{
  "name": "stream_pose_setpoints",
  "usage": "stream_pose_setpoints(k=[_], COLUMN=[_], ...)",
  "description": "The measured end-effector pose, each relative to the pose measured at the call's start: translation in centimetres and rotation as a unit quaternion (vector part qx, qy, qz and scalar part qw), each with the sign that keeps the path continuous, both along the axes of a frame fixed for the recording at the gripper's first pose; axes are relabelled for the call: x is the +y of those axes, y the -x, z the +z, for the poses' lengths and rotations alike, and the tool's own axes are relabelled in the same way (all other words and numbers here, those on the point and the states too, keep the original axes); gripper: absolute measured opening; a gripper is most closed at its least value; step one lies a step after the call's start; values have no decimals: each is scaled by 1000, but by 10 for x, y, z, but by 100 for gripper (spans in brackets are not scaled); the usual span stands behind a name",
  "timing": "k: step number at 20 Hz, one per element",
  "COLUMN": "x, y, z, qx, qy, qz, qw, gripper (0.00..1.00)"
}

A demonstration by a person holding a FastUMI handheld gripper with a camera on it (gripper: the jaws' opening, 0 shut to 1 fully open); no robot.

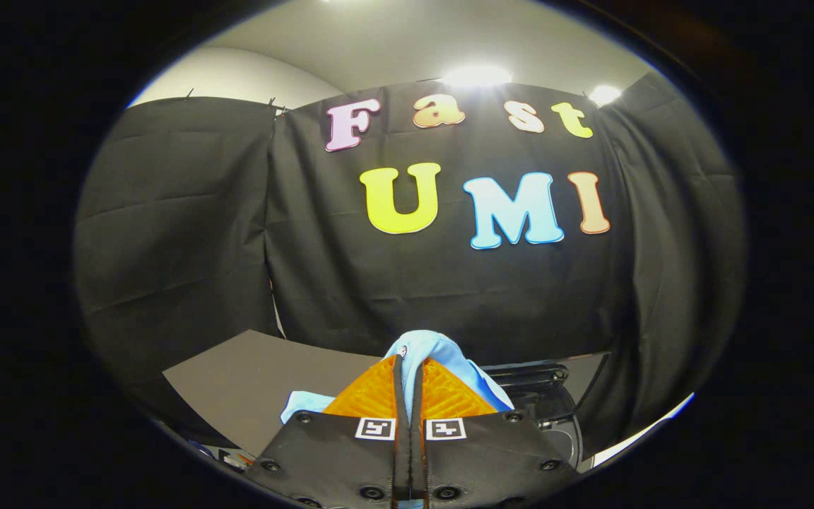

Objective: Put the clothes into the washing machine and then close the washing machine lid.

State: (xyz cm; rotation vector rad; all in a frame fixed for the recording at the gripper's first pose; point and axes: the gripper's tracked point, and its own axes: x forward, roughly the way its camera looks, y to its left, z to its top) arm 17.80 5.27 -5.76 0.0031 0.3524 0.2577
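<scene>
Gripper [410, 367] seen from its own camera, lifted and pointed toward the black cloth wall. Fingers pressed nearly together, pinching a fold of light blue clothing [429, 348] between them; bunched above the tips, spilling down either side. Beyond the fingers and just to the right, a dark glossy object [545, 396], probably the washing machine with its lid raised (too distorted to be sure). To the left, a flat grey surface [251, 382].

Possible trouble, judged from this pose: grip held on 1 thin fold only, so the cloth could slide out if swung quickly. Loose ends hanging at both sides could catch on the machine's rim and drape outside the drum, then get trapped when the lid closes. Opening too early would drop the garment on the grey surface.

Writing: 2 small square black-and-white marker tags [375, 428] on the finger bases, coded patterns rather than readable words. No brand name or garment label made out.
</scene>
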Motion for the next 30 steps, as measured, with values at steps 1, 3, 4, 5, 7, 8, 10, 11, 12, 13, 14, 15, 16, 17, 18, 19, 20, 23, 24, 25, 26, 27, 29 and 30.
stream_pose_setpoints(k=[1,3,4,5,7,8,10,11,12,13,14,15,16,17,18,19,20,23,24,25,26,27,29,30], x=[-7,-19,-25,-32,-45,-52,-64,-68,-72,-74,-76,-79,-82,-84,-86,-86,-88,-89,-89,-92,-96,-96,-98,-99], y=[0,0,0,0,-1,-2,-3,-3,-2,-2,-2,-1,-2,-2,-3,-4,-2,0,-1,0,1,2,-3,-8], z=[-2,-12,-18,-23,-36,-43,-58,-66,-75,-83,-92,-100,-109,-116,-124,-130,-137,-156,-163,-169,-172,-172,-158,-157], qx=[1,4,7,10,18,23,32,37,43,49,55,60,64,70,76,82,85,100,104,106,108,107,80,71], qy=[4,9,12,14,17,19,25,29,33,36,40,43,46,46,43,42,43,45,50,56,61,57,53,57], qz=[-5,-12,-16,-21,-30,-36,-43,-44,-45,-45,-45,-47,-49,-53,-55,-56,-58,-58,-58,-62,-67,-69,-78,-82], qw=[1000,1000,1000,1000,999,999,998,998,998,997,997,996,996,995,995,994,994,992,992,991,990,990,992,992], gripper=[2,2,2,2,2,2,2,2,2,2,2,2,2,2,2,2,2,4,8,11,16,20,42,60])
